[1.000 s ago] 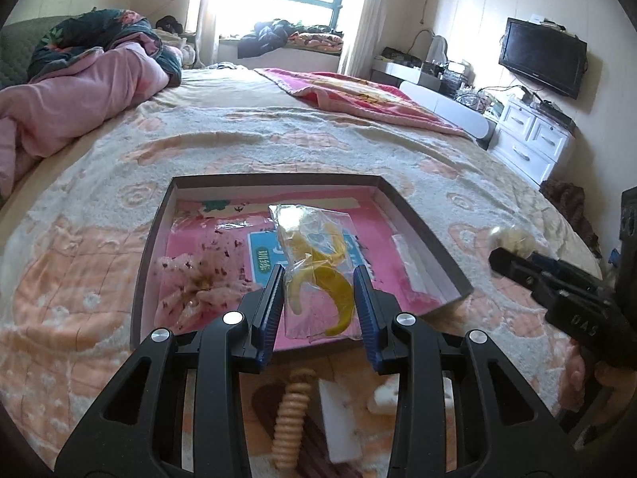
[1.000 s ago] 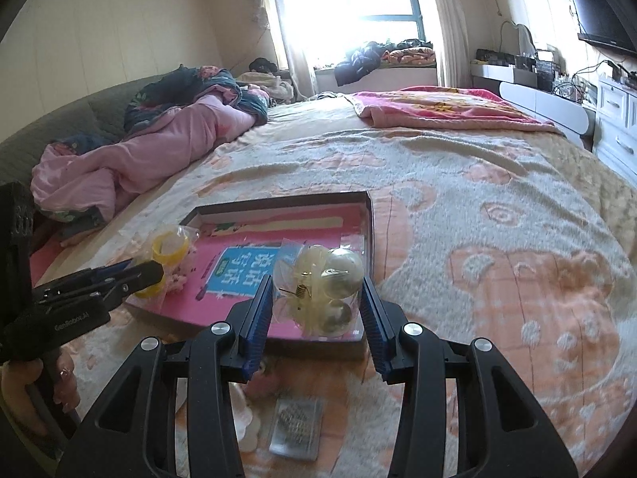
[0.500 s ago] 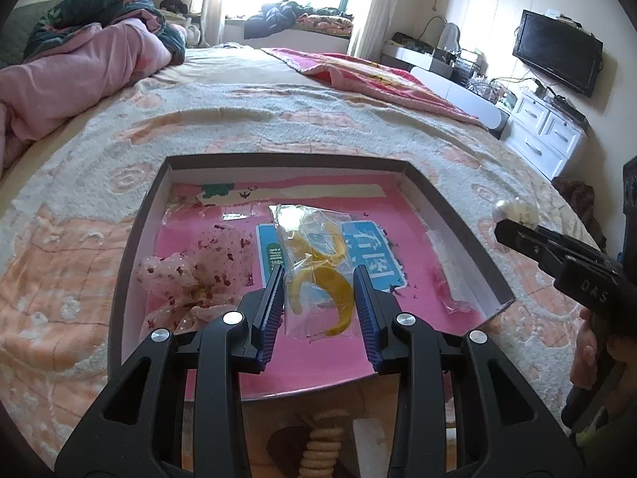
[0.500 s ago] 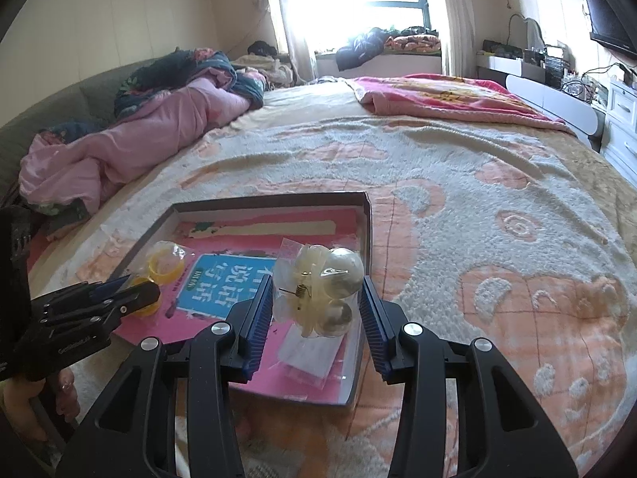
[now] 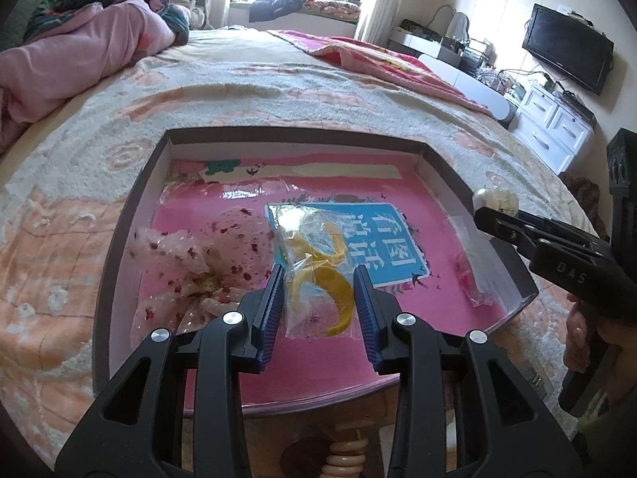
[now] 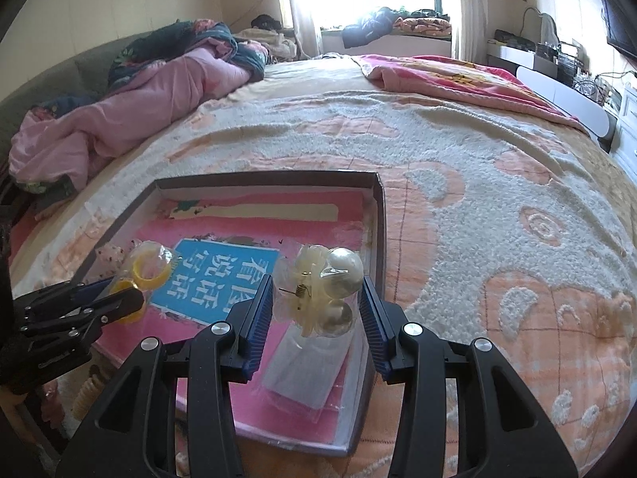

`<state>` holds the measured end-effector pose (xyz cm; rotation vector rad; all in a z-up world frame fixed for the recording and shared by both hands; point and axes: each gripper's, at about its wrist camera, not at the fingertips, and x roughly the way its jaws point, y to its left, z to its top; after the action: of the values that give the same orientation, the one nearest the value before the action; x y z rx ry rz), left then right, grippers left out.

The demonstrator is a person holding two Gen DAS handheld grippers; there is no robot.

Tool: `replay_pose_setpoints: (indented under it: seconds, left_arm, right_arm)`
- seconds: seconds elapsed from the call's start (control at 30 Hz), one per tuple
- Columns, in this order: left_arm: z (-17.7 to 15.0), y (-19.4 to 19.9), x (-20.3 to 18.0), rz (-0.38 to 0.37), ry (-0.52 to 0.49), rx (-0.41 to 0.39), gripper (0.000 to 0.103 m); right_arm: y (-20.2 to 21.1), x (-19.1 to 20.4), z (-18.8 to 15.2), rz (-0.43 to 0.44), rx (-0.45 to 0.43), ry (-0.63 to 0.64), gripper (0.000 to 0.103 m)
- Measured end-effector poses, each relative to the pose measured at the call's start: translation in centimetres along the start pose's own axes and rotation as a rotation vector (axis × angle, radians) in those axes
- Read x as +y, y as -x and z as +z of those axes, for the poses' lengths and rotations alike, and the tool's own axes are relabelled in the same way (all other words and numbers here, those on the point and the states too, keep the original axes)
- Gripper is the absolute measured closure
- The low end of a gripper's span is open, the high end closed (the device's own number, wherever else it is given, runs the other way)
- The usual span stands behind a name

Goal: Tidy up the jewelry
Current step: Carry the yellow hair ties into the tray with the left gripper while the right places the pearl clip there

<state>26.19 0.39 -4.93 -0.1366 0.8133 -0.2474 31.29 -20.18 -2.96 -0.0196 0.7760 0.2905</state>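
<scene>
A shallow brown box (image 5: 131,215) with a pink floor lies on the bed; it also shows in the right wrist view (image 6: 380,215). My left gripper (image 5: 318,279) is shut on a clear bag with yellow hair clips (image 5: 318,267) and holds it over the box's middle. My right gripper (image 6: 316,292) is shut on a clear bag with a pearl hair claw (image 6: 330,283) over the box's right side. A pink spotted scrunchie (image 5: 203,255) lies in the box at left. A flat clear packet (image 6: 310,366) lies in the box below the right gripper.
A beige spiral hair tie (image 5: 348,456) lies on the bedspread in front of the box. A pink duvet (image 5: 75,51) is piled at the bed's far left and a pink blanket (image 6: 450,75) at the far right. White drawers and a TV (image 5: 567,47) stand right.
Both grippers have moved forward with their bags, from the box's near edge to above its inside. Neither has opened.
</scene>
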Motion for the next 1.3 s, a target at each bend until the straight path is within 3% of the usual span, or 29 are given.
replay_pose_setpoints:
  seconds: [0.57,0.67,0.73,1.0,1.3]
  left_arm:
    - [-0.8,-0.6,-0.2,-0.004,-0.003,0.040,0.075]
    - [-1.0,-0.5,-0.2,-0.005,-0.002,0.040,0.075]
    - [-1.0,-0.5,-0.1,-0.003,0.000,0.038,0.075]
    - [-1.1,0.1,0.3,0.009,0.023,0.027,0.071]
    - [-0.9,2.1,0.4,0.010,0.040,-0.013,0.051]
  right_arm:
    - [-0.4,-0.4,-1.1,0.000,0.011,-0.015,0.059]
    - [0.3,-0.4,-1.3,0.013,-0.011,-0.015,0.051]
    - [1.0,-0.2,-1.4,0.020,-0.035,-0.014,0.039]
    - [3.7,0.0,-1.8,0.014,-0.133,-0.019,0.019]
    - [6.5,-0.1,-2.3,0.003,-0.201,-0.047,0.011]
